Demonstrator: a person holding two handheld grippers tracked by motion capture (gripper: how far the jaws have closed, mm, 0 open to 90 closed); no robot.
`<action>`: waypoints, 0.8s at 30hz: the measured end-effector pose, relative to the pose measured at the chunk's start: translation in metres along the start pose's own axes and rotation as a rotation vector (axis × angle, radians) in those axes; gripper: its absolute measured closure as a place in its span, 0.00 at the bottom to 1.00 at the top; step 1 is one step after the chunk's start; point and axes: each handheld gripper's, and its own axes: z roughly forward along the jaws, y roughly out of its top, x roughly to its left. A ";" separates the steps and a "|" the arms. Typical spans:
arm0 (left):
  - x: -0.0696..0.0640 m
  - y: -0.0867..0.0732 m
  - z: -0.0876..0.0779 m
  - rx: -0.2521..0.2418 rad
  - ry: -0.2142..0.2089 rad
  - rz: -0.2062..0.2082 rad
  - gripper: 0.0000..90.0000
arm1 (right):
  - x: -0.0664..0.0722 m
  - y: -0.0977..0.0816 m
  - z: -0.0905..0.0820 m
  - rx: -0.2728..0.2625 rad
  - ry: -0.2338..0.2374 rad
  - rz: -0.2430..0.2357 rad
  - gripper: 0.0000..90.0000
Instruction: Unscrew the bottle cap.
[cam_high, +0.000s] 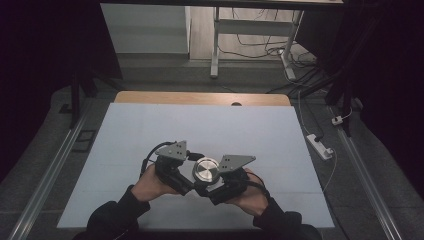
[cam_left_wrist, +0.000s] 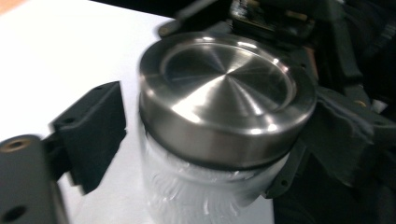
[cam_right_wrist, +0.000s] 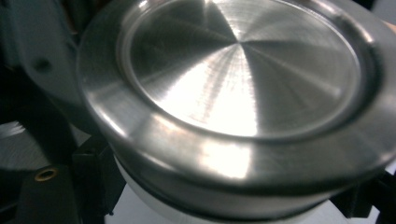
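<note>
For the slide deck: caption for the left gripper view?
Glass jar with brushed steel lid between the left tongs.

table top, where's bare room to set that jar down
The white table top lies bare on its far half up to the wooden edge, and along both side edges. It is crowded near the front middle, where the left tongs and right tongs close around the steel-lidded jar.
</note>
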 end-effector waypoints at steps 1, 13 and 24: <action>-0.001 0.000 0.001 0.008 -0.003 0.004 0.17 | 0.001 0.000 0.001 0.004 0.005 -0.007 0.17; -0.015 0.010 0.004 -0.026 0.192 -0.032 0.21 | -0.002 0.002 0.000 -0.011 -0.054 0.033 0.17; -0.023 0.012 0.018 -0.048 0.371 -0.120 0.20 | -0.005 0.000 0.004 -0.019 -0.181 0.111 0.17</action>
